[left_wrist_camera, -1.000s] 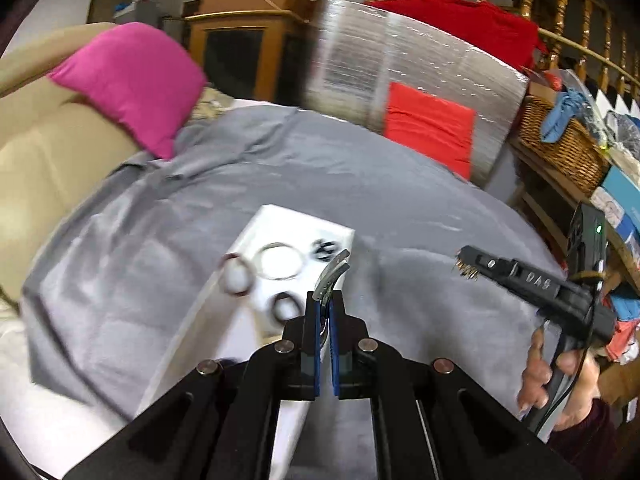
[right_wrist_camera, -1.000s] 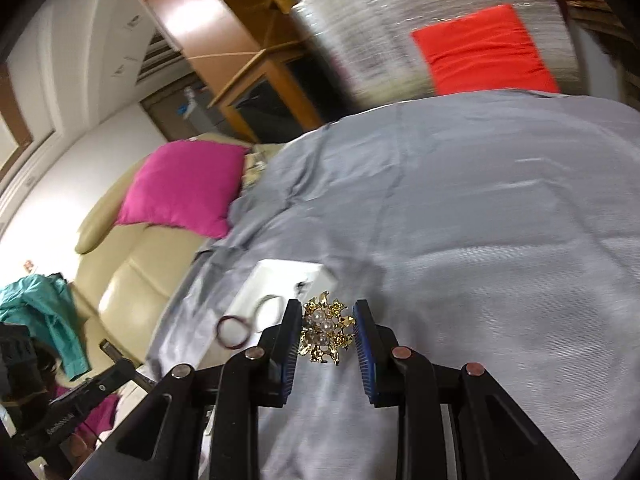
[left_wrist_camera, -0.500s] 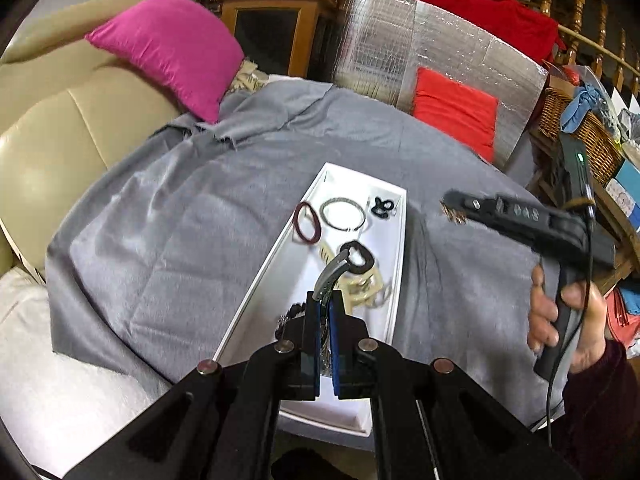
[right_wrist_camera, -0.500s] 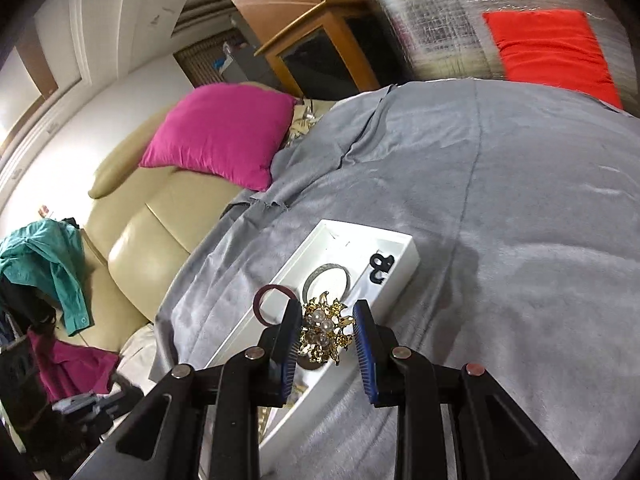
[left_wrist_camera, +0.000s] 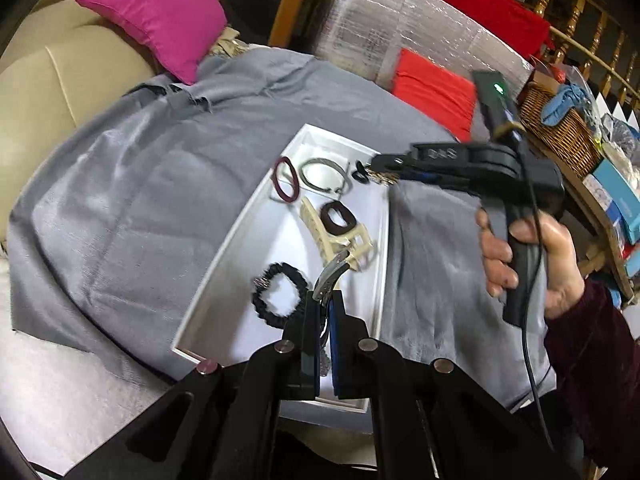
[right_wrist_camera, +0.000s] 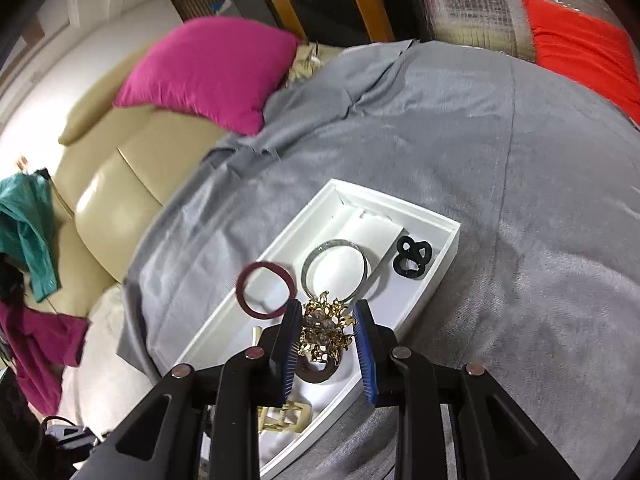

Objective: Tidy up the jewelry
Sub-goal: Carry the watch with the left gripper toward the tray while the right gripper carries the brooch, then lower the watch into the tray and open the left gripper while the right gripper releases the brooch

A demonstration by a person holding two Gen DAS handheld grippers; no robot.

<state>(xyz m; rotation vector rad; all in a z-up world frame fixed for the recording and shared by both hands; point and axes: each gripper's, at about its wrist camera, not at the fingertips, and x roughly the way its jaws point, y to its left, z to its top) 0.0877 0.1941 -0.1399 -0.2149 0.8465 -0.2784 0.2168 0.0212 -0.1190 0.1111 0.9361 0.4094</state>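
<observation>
The right gripper [right_wrist_camera: 327, 334] holds a gold brooch [right_wrist_camera: 325, 332] set with pale stones between its 2 blue pads, jaws partly closed on it, over the near half of the white tray [right_wrist_camera: 448, 256]. In the right wrist view the tray runs from 7 o'clock toward 1 o'clock on the grey cloth [right_wrist_camera: 500, 152]. At 11 o'clock from the brooch a maroon ring [right_wrist_camera: 265, 289] leans on the tray's left wall; at 12 o'clock lies a silver bangle [right_wrist_camera: 334, 267]; at 1 o'clock a black hair tie [right_wrist_camera: 413, 258] sits in the far corner. The left gripper [left_wrist_camera: 323, 332] is closed nearly fully on a curved silver clip [left_wrist_camera: 330, 276], which projects toward 12 o'clock above the tray's near end. In the left wrist view a black scrunchie [left_wrist_camera: 280, 294] lies at 10 o'clock from that clip, a cream claw clip [left_wrist_camera: 336, 236] at 12 o'clock, with a dark oval ring [left_wrist_camera: 338, 220] resting on it. Bare tray floor shows between the bangle and the far wall. Open cloth extends on both long sides of the tray. A pink cushion [left_wrist_camera: 156, 12] lies well apart at 11 o'clock.
</observation>
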